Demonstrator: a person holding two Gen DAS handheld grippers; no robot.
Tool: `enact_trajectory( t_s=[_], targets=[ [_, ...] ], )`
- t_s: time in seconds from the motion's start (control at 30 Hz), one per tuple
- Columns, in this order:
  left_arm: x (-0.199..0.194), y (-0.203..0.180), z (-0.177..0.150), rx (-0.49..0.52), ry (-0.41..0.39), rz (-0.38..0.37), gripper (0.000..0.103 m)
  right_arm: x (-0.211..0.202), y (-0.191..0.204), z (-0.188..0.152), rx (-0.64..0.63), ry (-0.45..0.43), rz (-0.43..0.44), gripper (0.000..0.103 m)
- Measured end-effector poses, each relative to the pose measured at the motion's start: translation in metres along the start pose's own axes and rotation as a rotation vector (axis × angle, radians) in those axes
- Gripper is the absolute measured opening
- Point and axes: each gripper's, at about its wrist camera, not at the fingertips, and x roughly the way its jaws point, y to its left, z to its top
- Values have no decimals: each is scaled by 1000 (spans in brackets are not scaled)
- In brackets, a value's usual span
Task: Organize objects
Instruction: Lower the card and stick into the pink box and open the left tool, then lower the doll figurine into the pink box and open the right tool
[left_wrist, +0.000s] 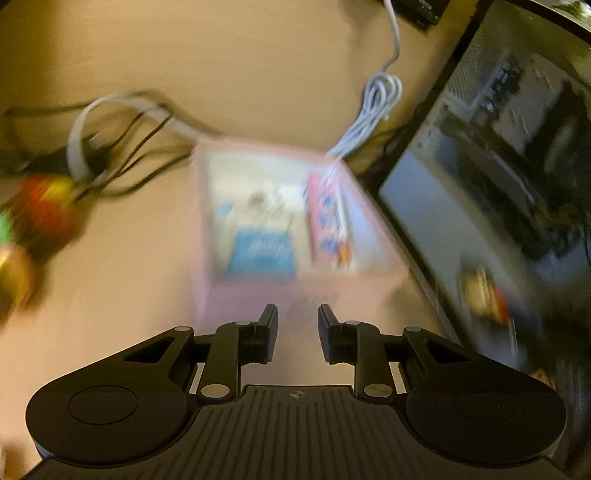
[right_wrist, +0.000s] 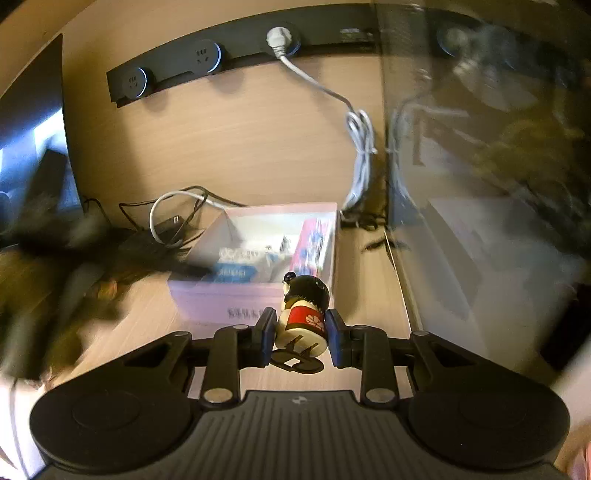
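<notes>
A pink open box (left_wrist: 295, 295) stands on the wooden desk just ahead of my left gripper (left_wrist: 297, 328). This view is blurred. My left gripper's jaws stand narrow with nothing between them. Inside the box lie a blue packet (left_wrist: 262, 254) and a pink packet (left_wrist: 328, 218). In the right wrist view my right gripper (right_wrist: 301, 332) is shut on a small doll figurine (right_wrist: 304, 310) with a black head, pale body and red band. It hangs above the desk at the near right corner of the pink box (right_wrist: 207, 299).
A coiled white cable (left_wrist: 373, 107) and a dark screen (left_wrist: 480, 184) lie right of the box. Black cables (left_wrist: 122, 155) and colourful round toys (left_wrist: 44, 210) sit to its left. A black power strip (right_wrist: 207, 62) runs along the wall, and a dark glossy panel (right_wrist: 480, 184) stands at the right.
</notes>
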Motion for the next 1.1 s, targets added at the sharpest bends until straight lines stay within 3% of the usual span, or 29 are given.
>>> enact_trajectory(
  t_s=[0.13, 0.3, 0.43, 0.5, 0.63, 0.77, 0.9, 1.0, 1.1],
  targets=[
    [-36, 20, -55, -33, 25, 50, 27, 31, 14, 29, -63, -51, -10, 28],
    [-67, 38, -100, -20, 58, 151, 27, 80, 31, 62, -149, -94, -32, 29],
    [-96, 65, -115, -92, 20, 256, 27, 113, 38, 65, -144, -23, -53, 39],
    [-109, 77, -118, -130, -17, 312, 27, 115, 42, 58, -124, -3, -33, 50],
    [-136, 96, -117, -220, -135, 466, 27, 105, 61, 35, -159, 25, 5, 55],
    [-151, 113, -99, -256, -249, 500, 27, 88, 79, 11, -211, 52, 41, 62],
    [-142, 135, -61, -288, -240, 429, 27, 71, 94, -9, -254, 82, 74, 65],
    [-128, 151, -31, -382, -244, 349, 27, 61, 102, -19, -272, 95, 80, 65],
    [-105, 169, -5, -469, -233, 370, 27, 52, 104, -23, -277, 94, 72, 68]
  ],
)
